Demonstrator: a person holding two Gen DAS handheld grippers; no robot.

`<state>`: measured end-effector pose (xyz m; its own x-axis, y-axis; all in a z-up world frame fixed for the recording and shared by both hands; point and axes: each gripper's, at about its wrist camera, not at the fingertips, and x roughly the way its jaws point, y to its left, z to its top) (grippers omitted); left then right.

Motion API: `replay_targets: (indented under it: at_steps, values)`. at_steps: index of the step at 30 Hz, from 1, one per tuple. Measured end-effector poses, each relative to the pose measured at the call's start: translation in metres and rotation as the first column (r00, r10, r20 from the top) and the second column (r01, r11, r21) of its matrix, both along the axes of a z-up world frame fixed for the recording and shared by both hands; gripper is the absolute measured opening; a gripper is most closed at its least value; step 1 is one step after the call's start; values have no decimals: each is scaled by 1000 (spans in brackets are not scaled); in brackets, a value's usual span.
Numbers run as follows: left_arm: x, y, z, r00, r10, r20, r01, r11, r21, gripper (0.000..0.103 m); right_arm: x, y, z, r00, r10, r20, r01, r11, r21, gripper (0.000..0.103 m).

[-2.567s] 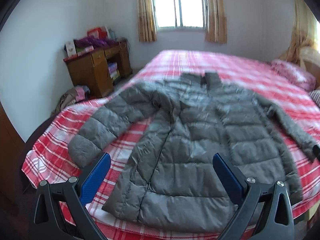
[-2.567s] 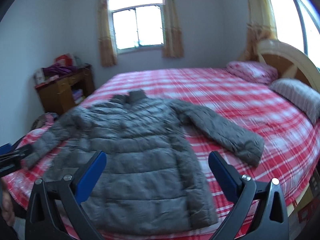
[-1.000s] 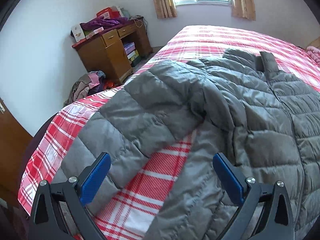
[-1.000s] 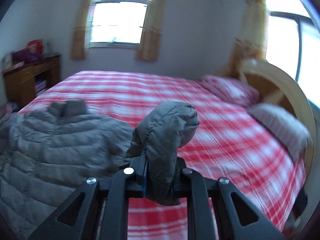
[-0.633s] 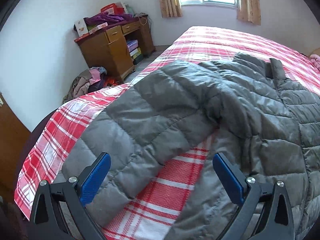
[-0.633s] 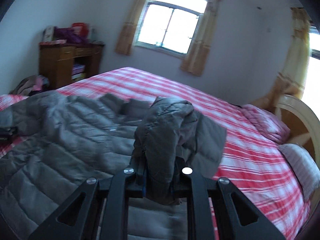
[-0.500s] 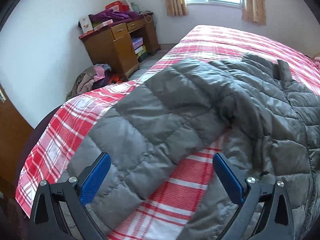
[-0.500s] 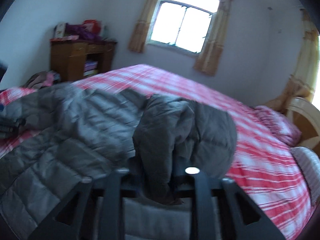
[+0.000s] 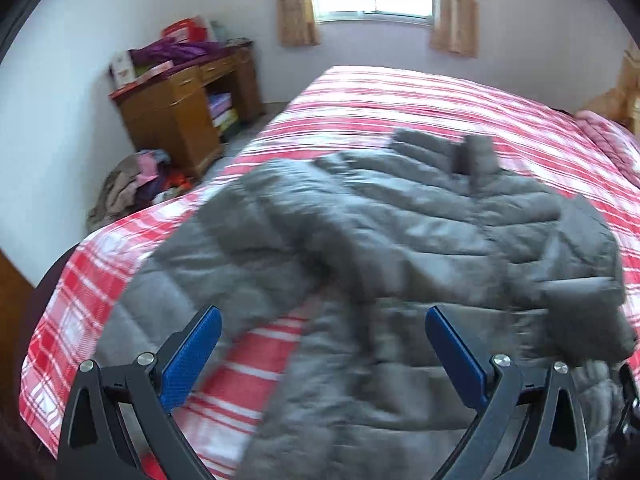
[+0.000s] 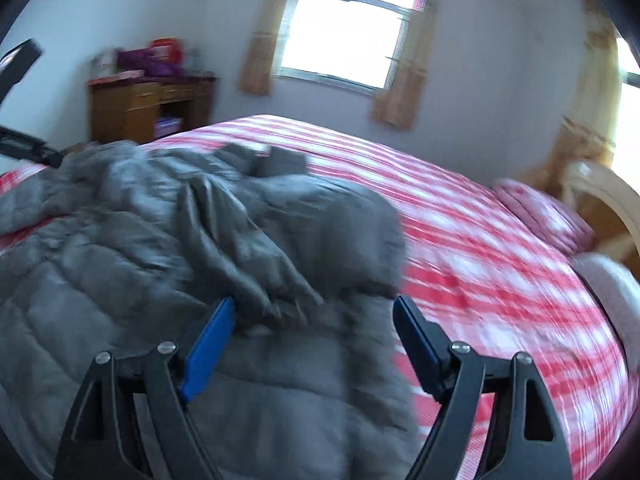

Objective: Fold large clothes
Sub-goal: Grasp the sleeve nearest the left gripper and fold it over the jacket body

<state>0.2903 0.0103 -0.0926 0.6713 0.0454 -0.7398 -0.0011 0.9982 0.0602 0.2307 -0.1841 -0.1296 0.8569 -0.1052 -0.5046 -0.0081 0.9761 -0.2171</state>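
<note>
Left wrist view
Jacket: grey quilted jacket (image 9: pixel 400 240) spread front-up on the red plaid bed (image 9: pixel 400 92), collar toward the window, hem toward the camera.
Left sleeve: near sleeve (image 9: pixel 208 264) lying flat, angled out toward the bed edge, not yet folded in.
Right sleeve: far sleeve (image 9: pixel 580 276) doubled back over the chest, cuff resting on the body panel.
Left hand-held gripper (image 9: pixel 320 356): spread wide, nothing between the blue pads, hovering above the gap between near sleeve and body.
Surroundings: wooden desk (image 9: pixel 176 120) by the wall, heap of clothes (image 9: pixel 132 188) on the floor beside it.

Right wrist view
Right hand-held gripper (image 10: pixel 314 340): jaws opening, sleeve fabric lying between and just ahead of them, pads no longer pressing on it.
Sleeve placement: folded sleeve (image 10: pixel 288 240) bunched and ridged on the chest rather than flat.
Blur: heavy motion smear, fine creases unreadable.

Risks
Snagging: puffy fabric close to the left pad; likely drag of the sleeve back off the chest if the gripper withdraws before clearing it.
Spring-back: slick padded sleeve apt to slide or unfold by itself once released.
Lumpy fold: bunched sleeve left unsmoothed probably makes later folds thick and crooked.
Bed edge: near sleeve close to the edge; careless pull could tip it over the side.
</note>
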Motion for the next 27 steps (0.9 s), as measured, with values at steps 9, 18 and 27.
replay_targets:
  at_steps: [9, 18, 27]
  values:
    - [-8, -82, -8, 993, -116, -33, 116, 993, 4, 102, -38, -2, 17, 994, 90, 63, -93, 995, 47, 87]
    - [-7, -137, -65, 954, -251, -164, 257, 966, 14, 49, 5, -41, -50, 982, -123, -142, 119, 992, -39, 88]
    - [-4, -110, -25, 969, -245, -9, 244, 958, 149, 19, 1, -60, -64, 972, -150, -182, 157, 987, 26, 103]
